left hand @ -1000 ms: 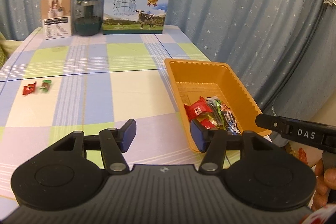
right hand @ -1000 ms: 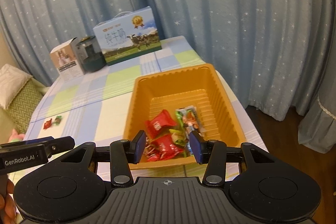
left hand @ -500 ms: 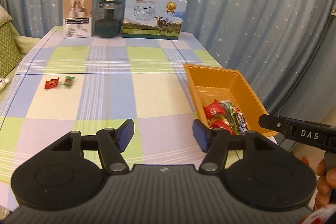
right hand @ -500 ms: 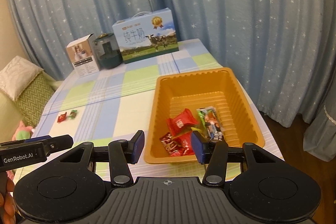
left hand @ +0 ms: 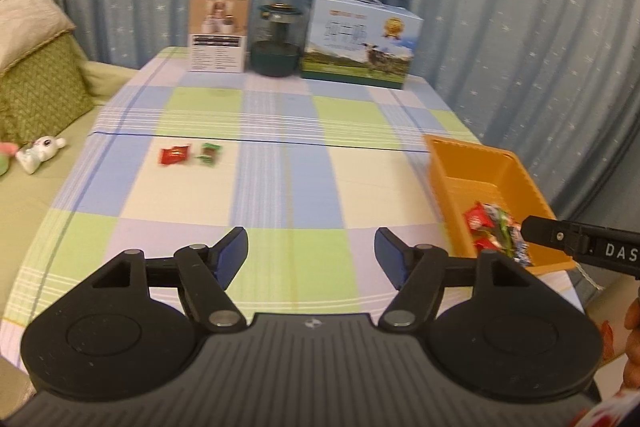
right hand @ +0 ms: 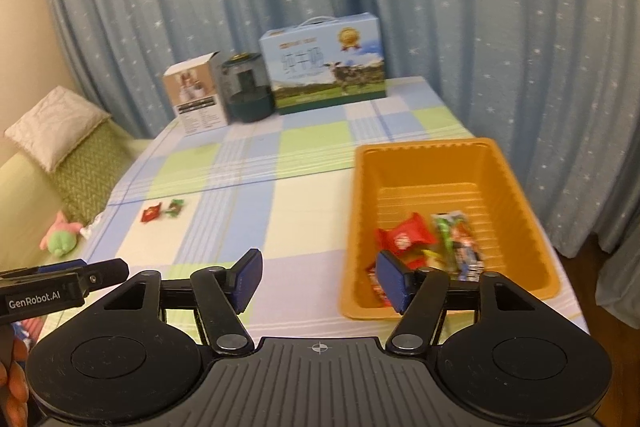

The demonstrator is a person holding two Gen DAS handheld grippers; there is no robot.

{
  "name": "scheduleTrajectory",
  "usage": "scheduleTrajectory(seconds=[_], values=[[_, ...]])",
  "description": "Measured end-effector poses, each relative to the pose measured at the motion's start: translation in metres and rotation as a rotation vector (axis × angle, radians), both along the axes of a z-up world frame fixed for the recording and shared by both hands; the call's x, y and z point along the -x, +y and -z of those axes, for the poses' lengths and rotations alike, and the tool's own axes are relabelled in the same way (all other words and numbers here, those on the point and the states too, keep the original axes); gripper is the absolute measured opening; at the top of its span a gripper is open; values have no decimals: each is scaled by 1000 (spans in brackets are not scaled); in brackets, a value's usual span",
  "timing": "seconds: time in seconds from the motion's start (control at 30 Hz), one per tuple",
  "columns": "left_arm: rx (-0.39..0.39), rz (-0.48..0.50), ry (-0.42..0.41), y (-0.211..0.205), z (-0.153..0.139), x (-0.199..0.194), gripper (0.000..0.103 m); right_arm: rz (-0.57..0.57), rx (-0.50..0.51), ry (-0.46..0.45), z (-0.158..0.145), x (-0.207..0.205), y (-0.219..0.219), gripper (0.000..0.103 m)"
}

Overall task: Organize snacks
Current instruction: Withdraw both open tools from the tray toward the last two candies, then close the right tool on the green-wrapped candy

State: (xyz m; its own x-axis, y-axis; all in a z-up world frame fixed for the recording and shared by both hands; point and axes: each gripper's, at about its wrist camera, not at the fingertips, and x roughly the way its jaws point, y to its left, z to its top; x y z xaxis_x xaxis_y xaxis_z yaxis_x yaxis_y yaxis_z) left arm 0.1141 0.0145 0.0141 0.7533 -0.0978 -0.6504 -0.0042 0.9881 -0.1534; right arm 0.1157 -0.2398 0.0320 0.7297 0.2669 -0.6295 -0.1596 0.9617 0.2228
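Observation:
An orange tray point(left hand: 514, 183) point(right hand: 496, 163) sits at the table's right edge and holds several wrapped snacks point(right hand: 416, 237) point(left hand: 490, 223). A red candy point(left hand: 174, 155) point(right hand: 152, 213) and a green candy point(left hand: 210, 153) point(right hand: 175, 207) lie side by side on the checked cloth at the left. My left gripper point(left hand: 310, 259) is open and empty above the table's front edge, well short of the two candies. My right gripper point(right hand: 318, 279) is open and empty, its right finger in front of the tray's near left corner.
At the back of the table stand a white box point(left hand: 218, 31), a dark green jar point(left hand: 276, 41) and a milk carton box point(left hand: 360, 41). A sofa with cushions point(left hand: 36, 83) and soft toys point(left hand: 38, 153) lies left of the table. Blue curtains hang behind and to the right.
Both grippers have pulled back and swung left, away from the tray. The right gripper has opened wider. The two loose candies now sit nearer the middle of the left wrist view.

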Motion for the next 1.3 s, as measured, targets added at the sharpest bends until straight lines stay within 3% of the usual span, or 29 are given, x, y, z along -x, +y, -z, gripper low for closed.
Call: scheduleTrajectory(seconds=[0.8, 1.3], values=[[-26, -146, 13, 97, 11, -22, 73, -184, 12, 1, 19, -57, 118, 68], [-37, -182, 35, 138, 52, -78, 74, -213, -13, 3, 66, -120, 164, 68]])
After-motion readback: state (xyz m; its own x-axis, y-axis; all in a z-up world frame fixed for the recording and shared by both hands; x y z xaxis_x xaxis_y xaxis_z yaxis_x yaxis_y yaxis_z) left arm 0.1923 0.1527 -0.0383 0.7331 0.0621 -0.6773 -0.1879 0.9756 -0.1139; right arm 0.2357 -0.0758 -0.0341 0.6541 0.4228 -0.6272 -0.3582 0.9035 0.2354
